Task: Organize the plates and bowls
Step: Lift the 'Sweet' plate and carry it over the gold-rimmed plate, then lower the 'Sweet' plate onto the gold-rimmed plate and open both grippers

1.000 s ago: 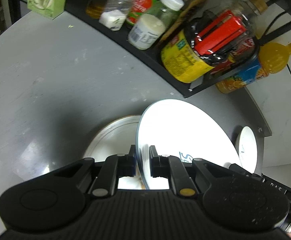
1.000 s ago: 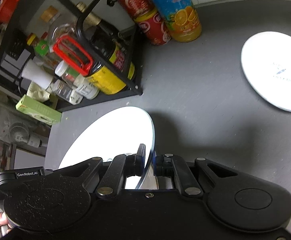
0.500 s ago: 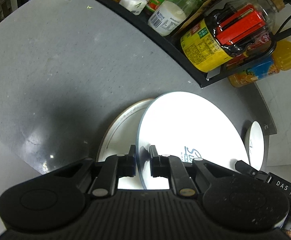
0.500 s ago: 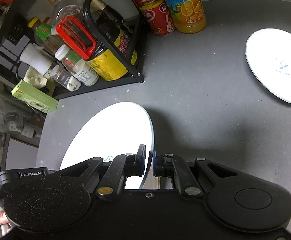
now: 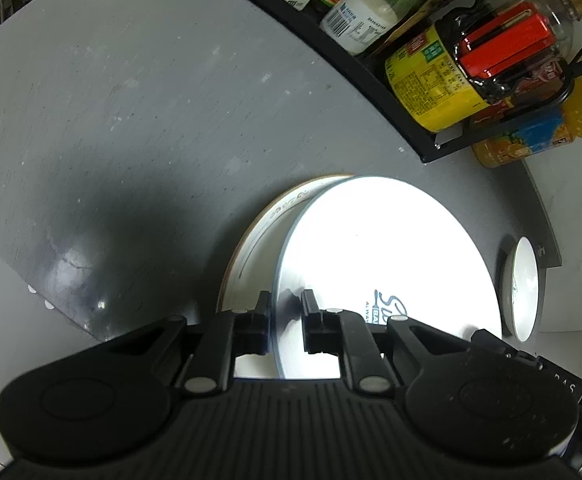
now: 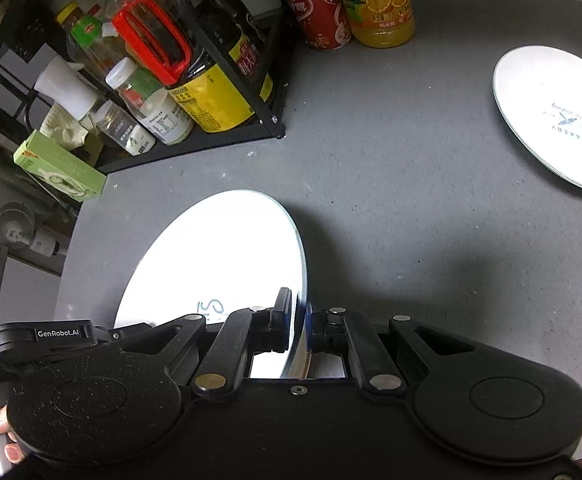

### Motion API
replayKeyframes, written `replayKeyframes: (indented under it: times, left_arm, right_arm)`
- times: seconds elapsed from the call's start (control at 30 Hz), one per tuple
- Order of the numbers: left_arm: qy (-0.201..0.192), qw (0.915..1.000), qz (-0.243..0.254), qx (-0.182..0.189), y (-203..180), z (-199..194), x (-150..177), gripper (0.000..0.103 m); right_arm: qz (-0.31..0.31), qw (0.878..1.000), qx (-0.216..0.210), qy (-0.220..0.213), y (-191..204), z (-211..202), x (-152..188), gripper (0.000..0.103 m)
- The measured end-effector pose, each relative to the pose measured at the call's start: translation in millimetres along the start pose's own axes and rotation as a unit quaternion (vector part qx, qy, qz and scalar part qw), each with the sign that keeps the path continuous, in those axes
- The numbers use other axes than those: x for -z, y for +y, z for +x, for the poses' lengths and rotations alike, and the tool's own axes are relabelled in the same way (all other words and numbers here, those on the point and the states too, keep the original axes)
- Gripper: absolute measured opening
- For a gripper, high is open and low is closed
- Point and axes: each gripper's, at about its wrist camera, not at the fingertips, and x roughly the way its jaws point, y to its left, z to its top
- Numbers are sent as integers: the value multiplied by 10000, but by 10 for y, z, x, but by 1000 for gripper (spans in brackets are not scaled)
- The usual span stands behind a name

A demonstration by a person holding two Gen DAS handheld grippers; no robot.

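Note:
Both grippers hold one white plate with blue print by opposite rims. In the left wrist view my left gripper [image 5: 285, 312] is shut on the plate [image 5: 379, 256], which hangs over a brown-rimmed plate [image 5: 267, 232] lying on the grey table [image 5: 131, 120]. In the right wrist view my right gripper [image 6: 299, 320] is shut on the same plate [image 6: 219, 256], held above the table [image 6: 391, 200]. Another white plate [image 6: 555, 120] printed "BAKERY" lies at the right. A small white bowl [image 5: 525, 288] sits near the table's right edge.
A black wire rack [image 6: 219, 80] [image 5: 371, 68] with jars, bottles and a red-handled oil jug stands at the back. A red can [image 6: 319, 16] and an orange juice bottle [image 6: 379, 4] stand beside it. A green box [image 6: 59, 166] lies at the rack's left end.
The held plate has moved with both grippers so it now covers more of the brown-rimmed plate. Both grips are unchanged.

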Motion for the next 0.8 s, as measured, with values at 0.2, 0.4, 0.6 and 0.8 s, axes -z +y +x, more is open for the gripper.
replayKeyframes:
  times: [0.2, 0.4, 0.6, 0.8]
  left_arm:
    - [88, 9999, 23, -94, 32, 41, 30, 14]
    - [118, 9997, 132, -194, -1, 38, -8, 14]
    - [191, 9991, 220, -322, -34, -24, -104, 15]
    - [16, 9995, 256, -162, 1, -244, -212, 17]
  right_arm:
    - [30, 10000, 20, -29, -15, 29, 70, 6]
    - [27, 10000, 10, -53, -22, 37, 109, 6]
    - [58, 9999, 33, -113, -22, 32, 113, 6]
    - [102, 9998, 100, -120, -27, 62, 132, 7]
